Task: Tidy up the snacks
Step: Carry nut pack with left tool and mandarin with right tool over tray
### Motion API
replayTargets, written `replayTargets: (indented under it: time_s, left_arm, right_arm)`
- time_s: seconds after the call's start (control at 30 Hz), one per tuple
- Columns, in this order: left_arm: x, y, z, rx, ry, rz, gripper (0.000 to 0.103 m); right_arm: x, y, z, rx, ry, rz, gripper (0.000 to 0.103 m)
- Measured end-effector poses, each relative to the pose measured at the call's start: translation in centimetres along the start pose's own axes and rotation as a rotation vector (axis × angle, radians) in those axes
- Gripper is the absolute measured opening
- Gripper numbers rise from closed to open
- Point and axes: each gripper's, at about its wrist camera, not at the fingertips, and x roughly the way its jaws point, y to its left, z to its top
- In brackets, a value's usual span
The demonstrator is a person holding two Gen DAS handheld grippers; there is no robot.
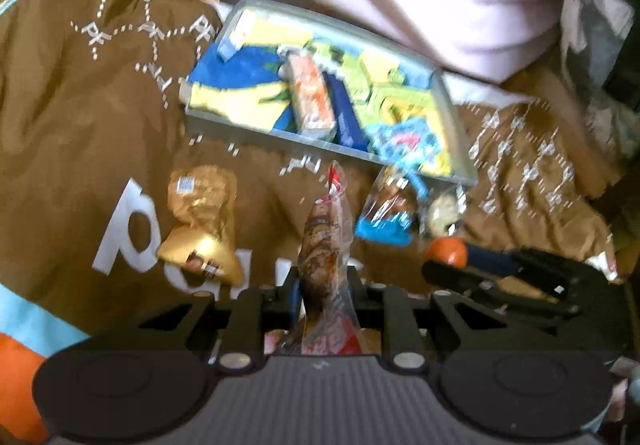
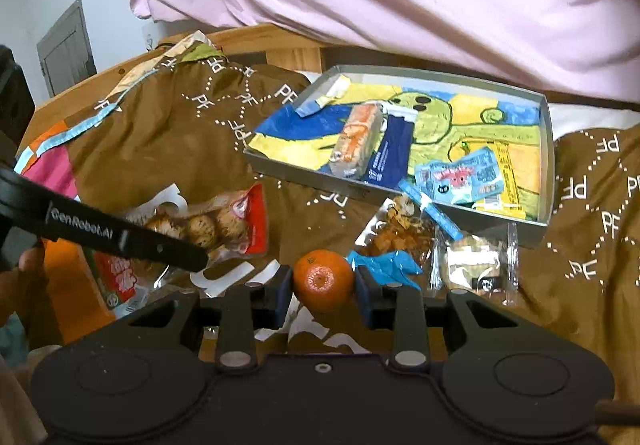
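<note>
Your left hand-held gripper (image 1: 323, 295) is closed tight on a clear bag of round brown snacks (image 1: 326, 257), its pads pinching the crinkled plastic. In the left wrist view the bag's long axis runs straight away from the gripper along the fingers, with its red-printed end pointing toward the tray (image 1: 460, 117). In the right wrist view the same bag (image 2: 216, 225) lies with its long side across the picture, red end to the right, and the left gripper's black finger (image 2: 120, 235) crosses over it. Your right hand-held gripper (image 2: 323, 291) is partly open around an orange (image 2: 323, 279), its blue pads pressing on both sides; the fruit's stem end faces the camera. The grey tray (image 2: 548, 149) sits on the brown printed blanket (image 2: 160, 149) beyond both grippers, its long side slanting from upper left down to lower right. Inside it lie an orange-and-white wrapped bar (image 2: 354, 141) and a dark blue packet (image 2: 390, 151) side by side, their long axes pointing roughly toward you, plus a light blue packet (image 2: 456, 177) near the front right corner. Just in front of the tray rest a clear bag of brown crisps (image 2: 400, 229) and a wrapped cookie (image 2: 474, 265). A gold bag (image 1: 200, 221) lies to the left of the held bag.
</note>
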Motion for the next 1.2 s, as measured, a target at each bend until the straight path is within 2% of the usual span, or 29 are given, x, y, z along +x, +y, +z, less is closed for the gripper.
replayTargets:
  time_s: [0.2,0.37,0.5,0.8,1.0,1.2]
  left_arm:
    - [-0.4,-0.3,1.4,-0.014,-0.120,-0.002,0.023]
    - [0.6,-0.7,4.6,-0.027,-0.207,0.035,0.023]
    - [1.8,-0.6,7.2,-0.037,-0.285,0.035,0.023]
    - [7.0,0.7,10.8,-0.046,-0.357,0.051,0.023]
    - [10.2,1.8,11.4,-0.039,-0.400,0.066,0.023]
    - [12.6,3.0,11.3,-0.018,-0.386,0.127,0.023]
  right_arm:
    - [-0.4,0.3,0.4,-0.019,-0.081,-0.011,0.035]
    - [-0.2,0.1,1.3,-0.044,-0.166,-0.030,0.035]
    - [0.9,-0.8,2.3,-0.064,-0.221,-0.059,0.035]
    - [5.4,-5.3,4.3,-0.003,-0.238,-0.143,0.035]
    - [8.7,-7.0,4.8,0.020,-0.217,-0.186,0.035]
    - [11.0,-7.5,4.7,0.027,-0.181,-0.215,0.035]
